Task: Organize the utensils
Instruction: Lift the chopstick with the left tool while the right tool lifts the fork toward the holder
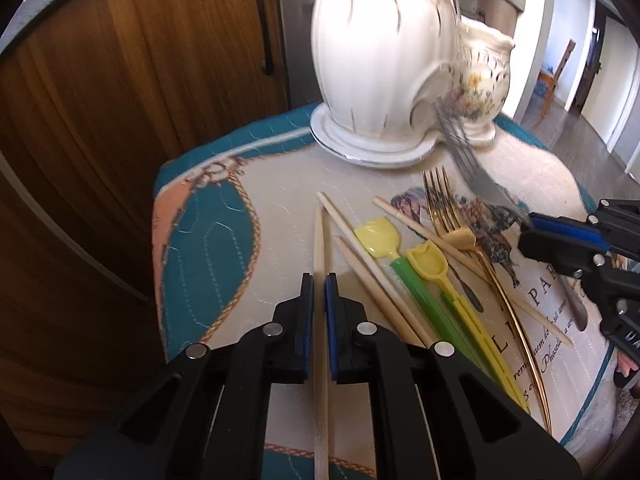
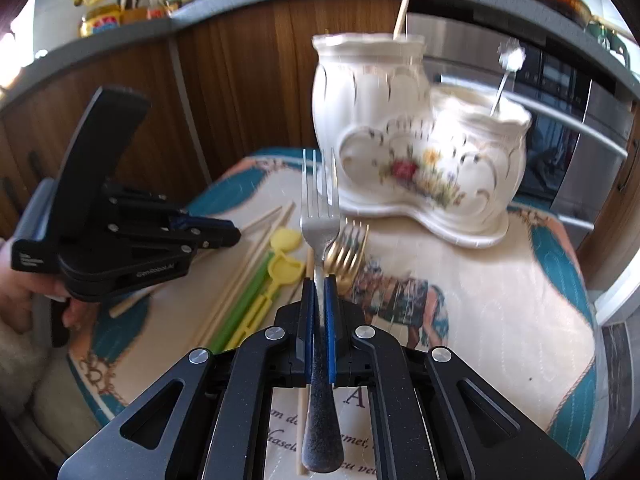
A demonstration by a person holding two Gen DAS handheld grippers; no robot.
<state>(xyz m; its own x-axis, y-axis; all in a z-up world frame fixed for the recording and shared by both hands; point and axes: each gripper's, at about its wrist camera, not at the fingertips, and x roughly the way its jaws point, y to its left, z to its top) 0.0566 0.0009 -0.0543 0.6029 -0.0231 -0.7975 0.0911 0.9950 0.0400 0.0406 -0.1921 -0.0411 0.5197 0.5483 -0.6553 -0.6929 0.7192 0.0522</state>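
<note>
The left claw (image 1: 319,280) is clamped on a pale wooden chopstick (image 1: 320,360) that runs lengthwise between its blue pads, its tip reaching ahead of the claw over the quilted teal and cream cloth (image 1: 208,240) covering the surface. The right claw (image 2: 319,284) is clamped on the handle of a silver steel fork (image 2: 320,224), tines pointing forward toward the white ceramic two-pot utensil holder with painted flowers (image 2: 400,152); the fork is held clear of the cloth.

Lying on the cloth to the right of the left claw are three more wooden chopsticks (image 1: 360,232), two yellow plastic tulip-headed sticks (image 1: 380,234), one with a green handle, and one gold fork (image 1: 444,200). In the right wrist view, one chopstick (image 2: 401,12) stands in the holder's taller pot and one silver utensil (image 2: 505,80) in the lower pot.
</note>
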